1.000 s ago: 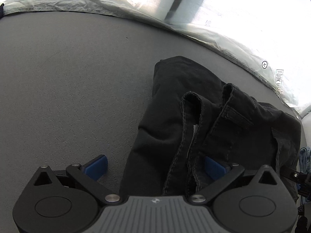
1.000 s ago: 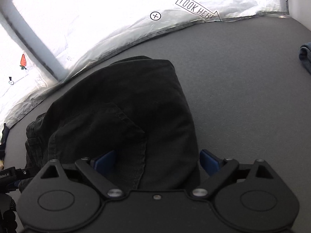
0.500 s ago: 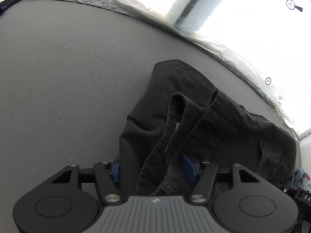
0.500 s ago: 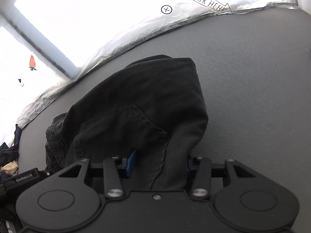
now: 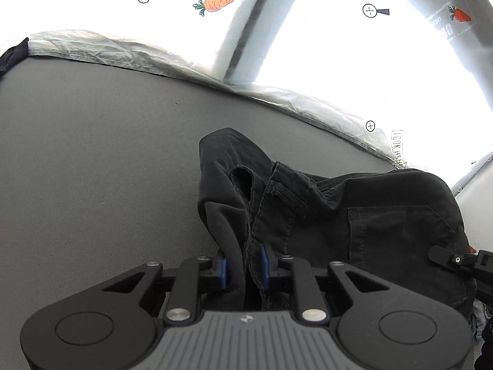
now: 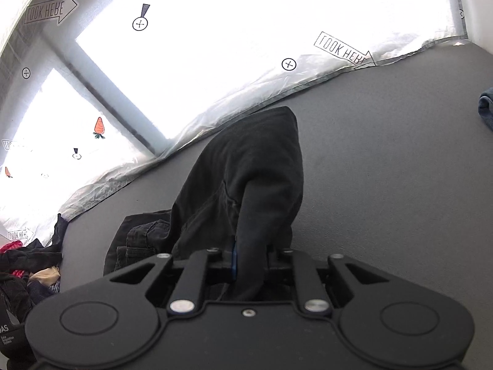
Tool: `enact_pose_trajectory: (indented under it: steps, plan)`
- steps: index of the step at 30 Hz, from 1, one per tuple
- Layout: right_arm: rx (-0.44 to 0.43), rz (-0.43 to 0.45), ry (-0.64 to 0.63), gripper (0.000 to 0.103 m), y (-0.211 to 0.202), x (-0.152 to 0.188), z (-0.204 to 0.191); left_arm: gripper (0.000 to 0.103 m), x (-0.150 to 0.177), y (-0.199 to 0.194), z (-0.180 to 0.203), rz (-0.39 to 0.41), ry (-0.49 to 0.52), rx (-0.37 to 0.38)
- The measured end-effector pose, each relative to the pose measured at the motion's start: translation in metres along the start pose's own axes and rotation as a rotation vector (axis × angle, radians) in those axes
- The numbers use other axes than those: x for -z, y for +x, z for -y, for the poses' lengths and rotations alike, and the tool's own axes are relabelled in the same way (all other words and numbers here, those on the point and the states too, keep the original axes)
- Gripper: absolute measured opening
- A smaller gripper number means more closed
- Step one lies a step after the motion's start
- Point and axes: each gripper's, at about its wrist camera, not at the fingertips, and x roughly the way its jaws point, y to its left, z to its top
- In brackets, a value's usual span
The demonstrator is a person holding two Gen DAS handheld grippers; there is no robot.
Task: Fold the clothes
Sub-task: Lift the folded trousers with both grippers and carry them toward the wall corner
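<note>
Black trousers (image 5: 354, 215) lie bunched on the grey tabletop (image 5: 92, 169), partly drawn up off it by both claws. In the left wrist view the left gripper (image 5: 243, 266) has its jaws closing on the waistband end, the blue pads (image 5: 222, 273) pressed against a thick fold of dark cloth with a stitched seam and a belt loop just above them. A patch pocket shows on the cloth further right, and the tip of the other tool (image 5: 456, 260) pokes in at the right edge, just beside the trousers.

In the right wrist view the right gripper (image 6: 249, 265) also has its jaws closing, pinching a narrow ridge of the same trousers (image 6: 255, 169); the cloth rises from the pinch as a tall hump that blocks the tabletop (image 6: 385, 169) straight ahead. To the left of the hump, more of the garment lies crumpled on the surface.

A crinkled translucent plastic sheet (image 6: 246, 92) runs along the far edge of the table under bright windows bearing carrot stickers (image 5: 215, 3) and "LOOK HERE" arrows (image 6: 342, 50). A heap of mixed clothes (image 6: 27, 265), black, red and beige, sits at the far left of the right view, well apart from the trousers. A blue denim piece (image 6: 486, 108) lies at the right edge.
</note>
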Motion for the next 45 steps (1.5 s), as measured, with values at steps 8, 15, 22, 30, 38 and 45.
enact_pose_trajectory:
  steps: [8, 15, 22, 30, 38, 45]
  plan:
    - [0.025, 0.130, -0.080, 0.015, -0.072, 0.020, -0.054, 0.019, 0.006, -0.058, 0.009, 0.102, 0.030, 0.115]
    - [0.066, 0.280, -0.055, 0.015, -0.144, 0.048, -0.085, 0.019, 0.004, -0.107, 0.016, 0.161, 0.099, 0.240]
    - [0.165, 0.386, 0.053, 0.015, -0.204, 0.098, -0.093, 0.019, 0.012, -0.139, 0.031, 0.136, 0.211, 0.385]
    - [0.228, 0.442, 0.163, 0.015, -0.256, 0.149, -0.076, 0.018, 0.046, -0.158, 0.053, 0.095, 0.273, 0.428]
    - [0.147, 0.421, 0.160, 0.015, -0.262, 0.122, -0.031, 0.018, 0.062, -0.143, 0.105, 0.114, 0.208, 0.352]
    - [0.009, 0.421, 0.170, 0.015, -0.258, 0.057, 0.042, 0.018, 0.056, -0.114, 0.185, 0.153, 0.159, 0.305]
